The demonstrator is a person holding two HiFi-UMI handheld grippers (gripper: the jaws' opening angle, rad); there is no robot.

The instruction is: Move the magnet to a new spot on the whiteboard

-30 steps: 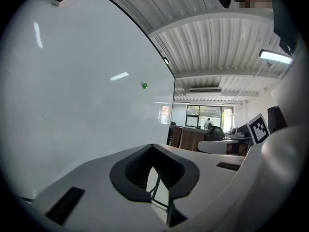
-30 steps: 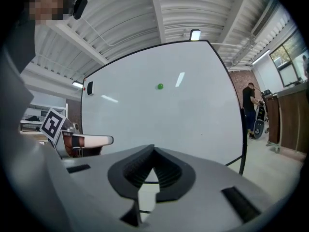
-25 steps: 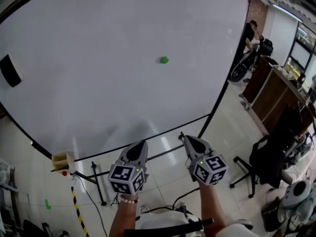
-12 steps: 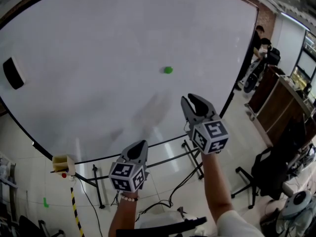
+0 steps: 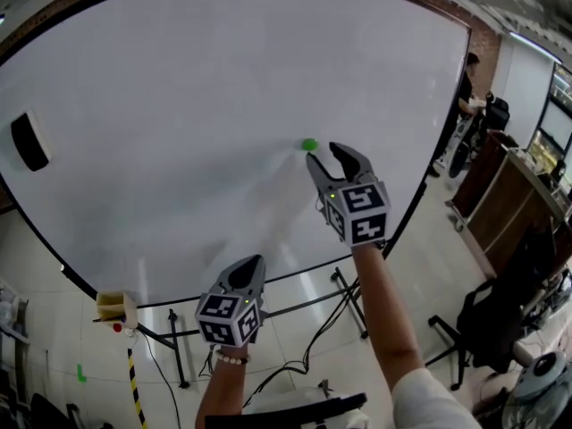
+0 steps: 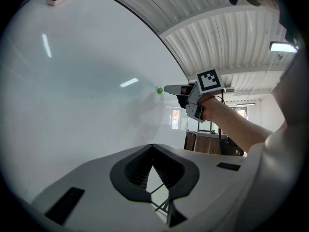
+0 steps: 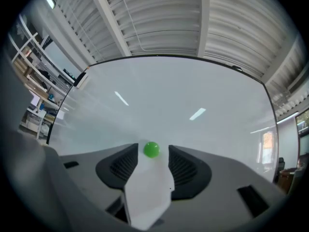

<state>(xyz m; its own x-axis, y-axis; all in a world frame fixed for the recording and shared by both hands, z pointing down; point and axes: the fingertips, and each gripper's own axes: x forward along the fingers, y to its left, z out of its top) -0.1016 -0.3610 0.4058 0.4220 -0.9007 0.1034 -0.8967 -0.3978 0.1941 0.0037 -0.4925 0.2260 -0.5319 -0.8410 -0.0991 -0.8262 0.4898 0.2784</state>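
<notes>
Head view: the right arm stretches up to the whiteboard [image 5: 179,79], with the right tongs [image 5: 329,155] just beside the round green magnet [image 5: 309,145] and bare board all round, while the left tongs [image 5: 253,264] sit low by the board's near edge. Left gripper view: the jaws are clenched together, empty. Right gripper view: the jaws, just opened wide, flank the magnet without pressing it.

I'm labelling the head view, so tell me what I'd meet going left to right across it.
Black rectangular eraser → small cream box → left gripper → round green magnet → right gripper → brown wooden counter.
</notes>
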